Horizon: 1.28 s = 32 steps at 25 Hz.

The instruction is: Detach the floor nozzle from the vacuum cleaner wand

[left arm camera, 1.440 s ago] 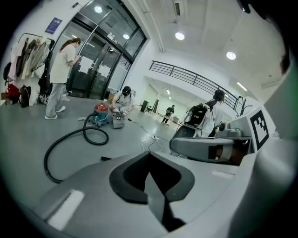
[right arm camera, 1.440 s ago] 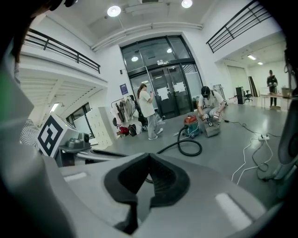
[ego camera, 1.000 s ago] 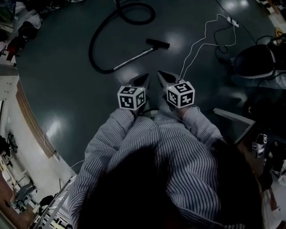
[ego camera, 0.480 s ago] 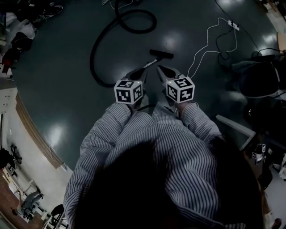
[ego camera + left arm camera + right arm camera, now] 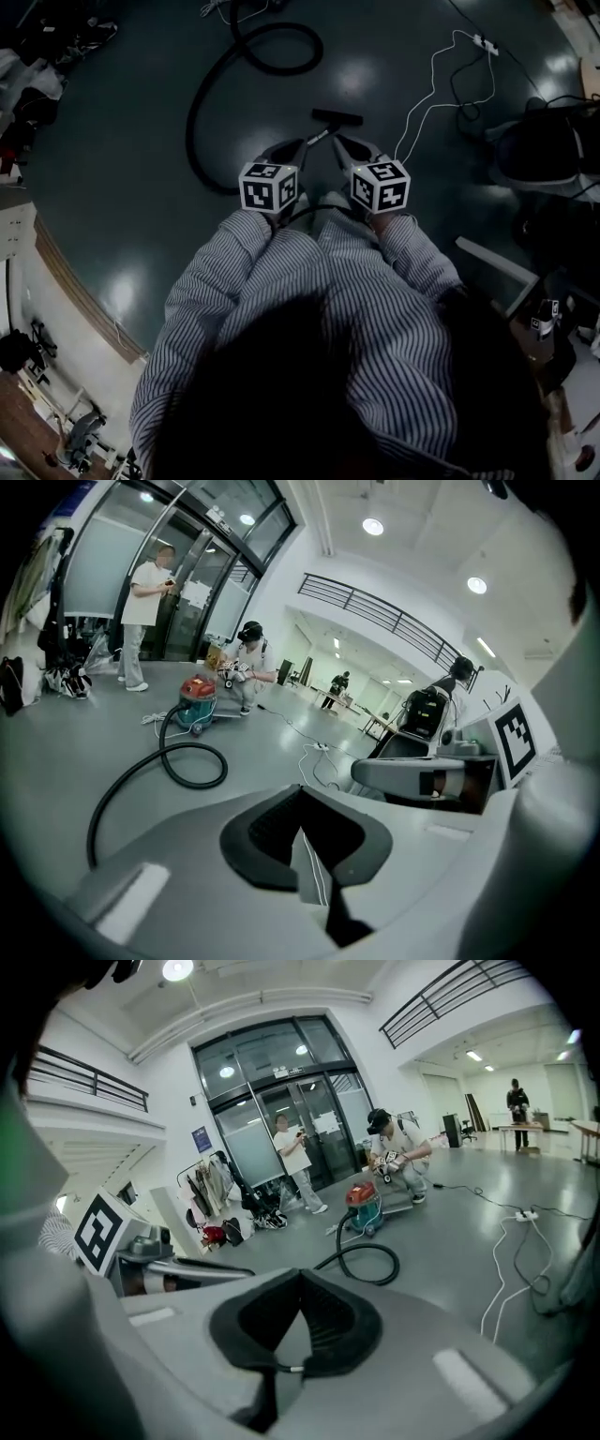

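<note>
A large indoor hall; tall glass doors, balcony railing, polished grey floor

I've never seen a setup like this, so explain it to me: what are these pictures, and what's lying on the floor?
A person in a striped shirt holds a grasping tool in each hand; the patterned cubes are part of the tools. One picture looks down from a head camera, and the other two come from a camera on each tool. The left tool and right tool are both shut and empty. On the floor lie a vacuum wand with its floor nozzle, a black hose and a white cable.
</note>
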### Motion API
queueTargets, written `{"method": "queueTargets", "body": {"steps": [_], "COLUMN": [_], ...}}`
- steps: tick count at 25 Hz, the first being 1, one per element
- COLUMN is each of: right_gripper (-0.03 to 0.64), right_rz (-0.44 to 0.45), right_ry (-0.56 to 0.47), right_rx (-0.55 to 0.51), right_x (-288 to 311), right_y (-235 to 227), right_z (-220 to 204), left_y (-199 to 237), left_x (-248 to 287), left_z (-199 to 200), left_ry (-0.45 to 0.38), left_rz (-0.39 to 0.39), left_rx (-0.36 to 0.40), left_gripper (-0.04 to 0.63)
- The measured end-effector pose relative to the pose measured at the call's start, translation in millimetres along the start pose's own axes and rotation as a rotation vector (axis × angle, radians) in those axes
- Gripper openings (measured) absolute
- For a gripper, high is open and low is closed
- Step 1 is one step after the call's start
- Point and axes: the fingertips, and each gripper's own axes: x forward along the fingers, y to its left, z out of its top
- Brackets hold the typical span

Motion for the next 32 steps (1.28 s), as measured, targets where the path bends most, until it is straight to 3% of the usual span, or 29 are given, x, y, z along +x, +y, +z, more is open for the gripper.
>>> {"method": "queueTargets", "body": {"steps": [8, 15, 23, 28, 32], "right_gripper": [0.002, 0.002, 0.002, 0.002, 0.002], "right_rz": [-0.006, 0.016, 0.006, -0.010, -0.018], "right_ry": [0.095, 0.181, 0.253, 0.249, 0.231], "right_rx": [-0.010, 0.017, 0.044, 0.052, 0.070], "right_x": [-4, 10, 64, 119, 172], "right_y": [-27, -54, -112, -146, -173], "right_z": [-14, -53, -123, -173, -218], "left_y": [6, 49, 90, 111, 151], "left_x": [17, 38, 115, 169, 217], "left_z": [-13, -49, -112, -168, -221], "left_ry": [0.001, 0.054, 0.132, 0.180, 0.240], "left_rz": [0.032, 0.114, 0.130, 0.021, 0.020], "left_rx": [-0.097, -0.155, -0.094, -0.071, 0.017], "left_gripper": [0.002, 0.002, 0.002, 0.002, 0.003]}}
